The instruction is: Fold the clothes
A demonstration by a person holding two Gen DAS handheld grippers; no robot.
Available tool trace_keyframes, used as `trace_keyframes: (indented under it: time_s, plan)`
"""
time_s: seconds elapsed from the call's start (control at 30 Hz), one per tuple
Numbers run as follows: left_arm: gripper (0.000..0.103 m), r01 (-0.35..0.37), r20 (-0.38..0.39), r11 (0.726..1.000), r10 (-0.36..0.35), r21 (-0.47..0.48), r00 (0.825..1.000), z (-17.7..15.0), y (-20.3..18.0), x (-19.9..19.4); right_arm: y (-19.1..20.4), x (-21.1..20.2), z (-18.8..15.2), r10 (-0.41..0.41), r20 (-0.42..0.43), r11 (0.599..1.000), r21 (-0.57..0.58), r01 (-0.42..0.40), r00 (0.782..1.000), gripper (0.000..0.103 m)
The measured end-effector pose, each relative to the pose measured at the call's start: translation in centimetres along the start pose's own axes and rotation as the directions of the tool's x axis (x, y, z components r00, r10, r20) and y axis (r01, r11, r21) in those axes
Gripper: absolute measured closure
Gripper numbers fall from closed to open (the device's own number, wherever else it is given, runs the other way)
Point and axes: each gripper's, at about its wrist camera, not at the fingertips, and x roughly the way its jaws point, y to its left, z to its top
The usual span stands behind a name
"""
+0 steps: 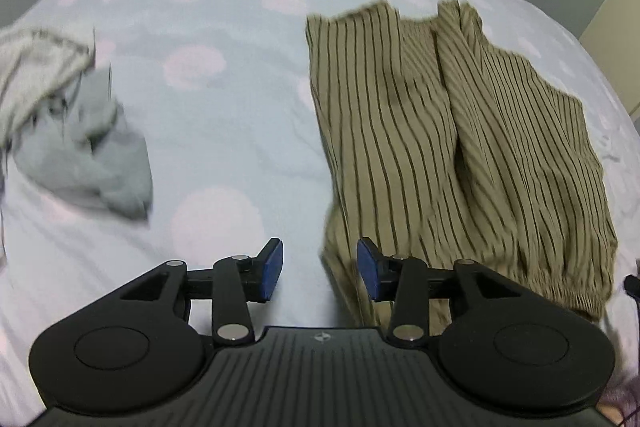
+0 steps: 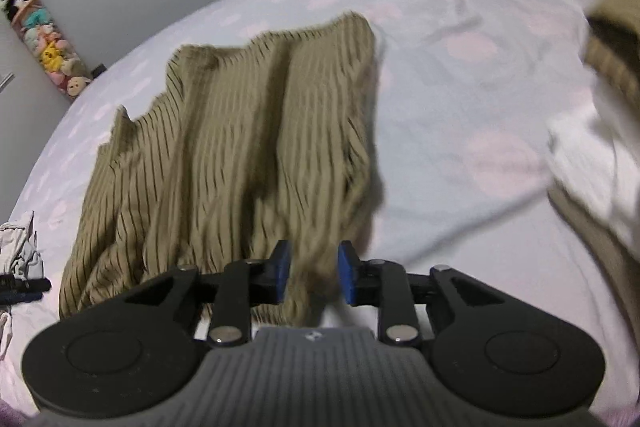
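A tan garment with dark pinstripes lies spread on the bed, folded lengthwise with a ridge down its middle. It also shows in the right wrist view. My left gripper is open and empty, hovering over the garment's near left edge. My right gripper is open, its blue pads on either side of the garment's near right corner; I cannot tell whether they touch the cloth.
The bed sheet is pale blue with pink dots. A crumpled grey and white garment lies at the left. A white and tan pile lies at the right. Plush toys hang by the wall.
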Motion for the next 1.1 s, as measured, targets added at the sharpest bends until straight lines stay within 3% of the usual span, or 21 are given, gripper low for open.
trace_keyframes:
  time_s: [0.17, 0.37, 0.5, 0.7, 0.77, 0.8, 0.9, 1.1]
  plan:
    - [0.064, -0.018, 0.095, 0.996, 0.01, 0.09, 0.995, 4.0, -0.8, 1.1, 1.1, 2.5, 3.5, -0.002, 0.062, 0.999, -0.045, 0.005, 0.998, 0.063]
    - [0.059, -0.034, 0.151, 0.997, 0.024, 0.069, 0.988, 8.6, -0.9, 5.3, 1.2, 7.3, 7.6, -0.036, 0.162, 0.998, -0.041, 0.043, 0.986, 0.061]
    - [0.06, -0.061, 0.15, 0.997, 0.052, 0.055, 0.987, 11.5, -0.7, 8.6, -0.2, 9.6, 8.1, -0.004, 0.251, 0.999, -0.045, 0.015, 0.968, 0.06]
    - [0.06, -0.079, 0.124, 0.997, 0.076, 0.02, 0.989, 14.9, -0.4, 13.2, -3.0, 11.9, 8.5, 0.016, 0.252, 0.998, -0.057, -0.001, 0.968, 0.054]
    - [0.073, -0.087, 0.108, 0.996, 0.087, -0.004, 0.99, 15.4, -0.4, 14.6, -3.9, 12.5, 8.8, 0.016, 0.252, 1.0, -0.029, -0.009, 0.968, 0.052]
    - [0.087, -0.081, 0.102, 0.997, 0.083, -0.019, 0.991, 15.3, -0.4, 15.0, -4.3, 12.8, 8.9, 0.022, 0.247, 1.0, -0.019, -0.018, 0.969, 0.051]
    - [0.1, -0.103, 0.133, 0.995, 0.104, -0.019, 0.986, 14.9, -0.9, 15.1, -5.1, 13.5, 8.9, 0.018, 0.225, 1.0, 0.0, -0.018, 0.974, 0.051]
    - [0.103, -0.201, 0.18, 0.98, 0.195, 0.014, 0.964, 15.7, -1.1, 13.0, -6.4, 12.9, 9.3, 0.002, 0.225, 0.998, 0.061, -0.016, 0.974, 0.051]
